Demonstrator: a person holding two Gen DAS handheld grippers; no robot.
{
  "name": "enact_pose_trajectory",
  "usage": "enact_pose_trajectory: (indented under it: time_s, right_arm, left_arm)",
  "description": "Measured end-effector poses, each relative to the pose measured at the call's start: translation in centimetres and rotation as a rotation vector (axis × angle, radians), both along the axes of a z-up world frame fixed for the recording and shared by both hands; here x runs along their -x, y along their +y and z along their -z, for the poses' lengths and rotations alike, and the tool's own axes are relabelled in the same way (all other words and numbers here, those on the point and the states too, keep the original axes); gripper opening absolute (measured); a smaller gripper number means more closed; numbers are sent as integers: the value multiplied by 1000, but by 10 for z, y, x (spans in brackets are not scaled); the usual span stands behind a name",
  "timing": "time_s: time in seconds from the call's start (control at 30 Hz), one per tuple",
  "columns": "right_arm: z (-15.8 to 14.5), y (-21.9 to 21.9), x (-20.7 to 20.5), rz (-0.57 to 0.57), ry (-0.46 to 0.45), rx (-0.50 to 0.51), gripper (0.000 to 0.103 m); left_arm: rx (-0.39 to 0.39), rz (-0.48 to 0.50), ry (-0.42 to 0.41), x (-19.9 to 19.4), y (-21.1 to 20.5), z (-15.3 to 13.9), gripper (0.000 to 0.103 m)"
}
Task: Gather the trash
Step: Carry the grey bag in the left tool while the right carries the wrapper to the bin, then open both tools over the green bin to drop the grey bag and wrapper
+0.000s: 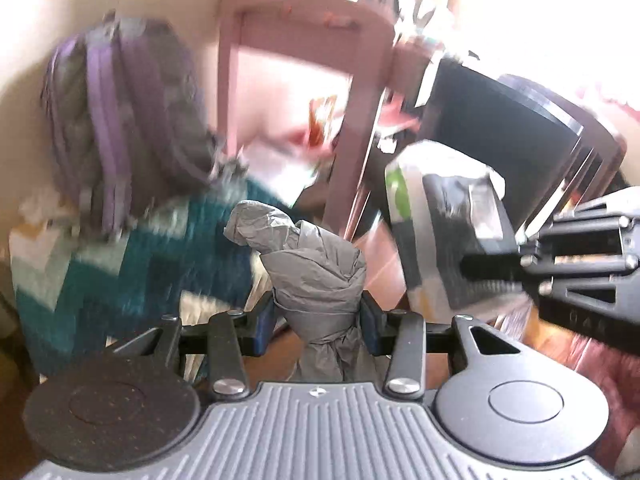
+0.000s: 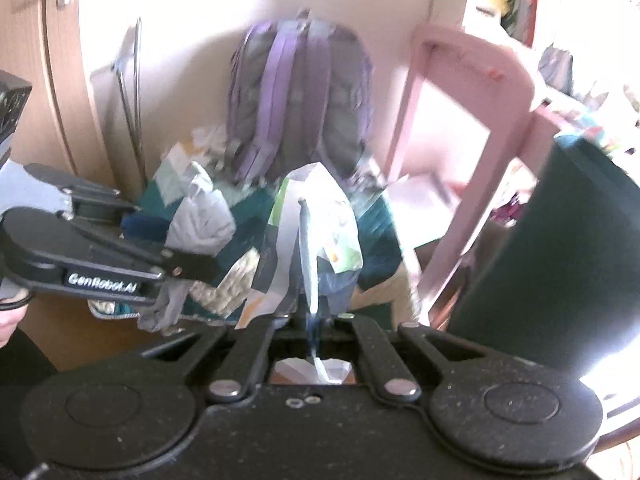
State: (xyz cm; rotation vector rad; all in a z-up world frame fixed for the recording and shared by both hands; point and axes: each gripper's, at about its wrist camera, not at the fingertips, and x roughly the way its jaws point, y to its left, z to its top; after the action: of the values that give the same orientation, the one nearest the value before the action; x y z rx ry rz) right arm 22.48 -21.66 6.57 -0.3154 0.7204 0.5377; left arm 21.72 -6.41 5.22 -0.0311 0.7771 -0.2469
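Pale walls back a purple backpack (image 2: pixel 300 96) that leans above a teal zigzag blanket (image 1: pixel 120 264). Below the backpack, the left gripper (image 1: pixel 318 318) clamps the knotted neck of a grey trash bag (image 1: pixel 312 264). Beside it, the right gripper (image 2: pixel 308 316) is closed on a white plastic bag (image 2: pixel 320 208).

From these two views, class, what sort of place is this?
Probably a child's bedroom or study corner: a purple-and-grey backpack leans against the wall, a pink wooden chair stands beside it, and a wooden door is at left.
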Motion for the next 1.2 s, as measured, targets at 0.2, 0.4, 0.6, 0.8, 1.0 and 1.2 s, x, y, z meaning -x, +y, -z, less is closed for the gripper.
enact_pose_trajectory:
  time_s: [0.2,0.4,0.6,0.8,1.0,1.2]
  right_arm:
    - [-48,-43,1,69,-114,-36,0]
    - [-88,-99,-23,195,-199,-65,0]
    - [-110,-153,-44,304,-246,-53,0]
    - [-111,-196,-76,397,-235,-53,0]
    - [-87,-215,-107,426,-177,-36,0]
    - [-63,-214,-132,402,-113,-10,0]
  left_arm:
    - [34,20,-124,-14,-44,-65,42]
    - [46,68,-252,-37,-103,-126,42]
    - [80,124,-286,-72,-168,-158,42]
    - [91,166,-268,-114,-225,-158,42]
    - [58,180,-248,-159,-270,-140,42]
    - [-6,168,-167,-199,-290,-109,42]
